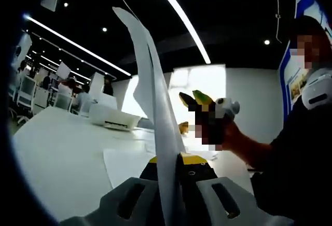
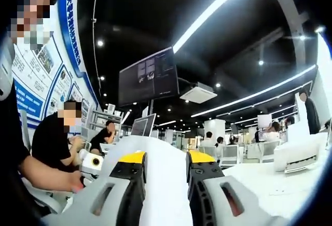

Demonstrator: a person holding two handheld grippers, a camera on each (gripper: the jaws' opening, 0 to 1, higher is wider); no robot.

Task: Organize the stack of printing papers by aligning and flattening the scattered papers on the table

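A stack of white printing papers (image 1: 153, 81) stands on edge and curves upward, and my left gripper (image 1: 170, 159) is shut on its lower edge. More white sheets (image 1: 127, 165) lie flat on the white table (image 1: 57, 148) just beyond. To the right, a person's hand holds my right gripper (image 1: 196, 99) above the table, its yellow tips apart and pointing at the papers. In the right gripper view, my right gripper (image 2: 166, 159) is open, and a white surface (image 2: 165, 184) shows between its jaws; I cannot tell if it is paper or table.
A white printer (image 1: 111, 117) sits at the table's far side, also as the printer (image 2: 301, 158). The person (image 1: 301, 148) holding the grippers is at the right. Other people (image 2: 54, 143) sit at desks, with chairs and monitors (image 2: 148, 75) behind.
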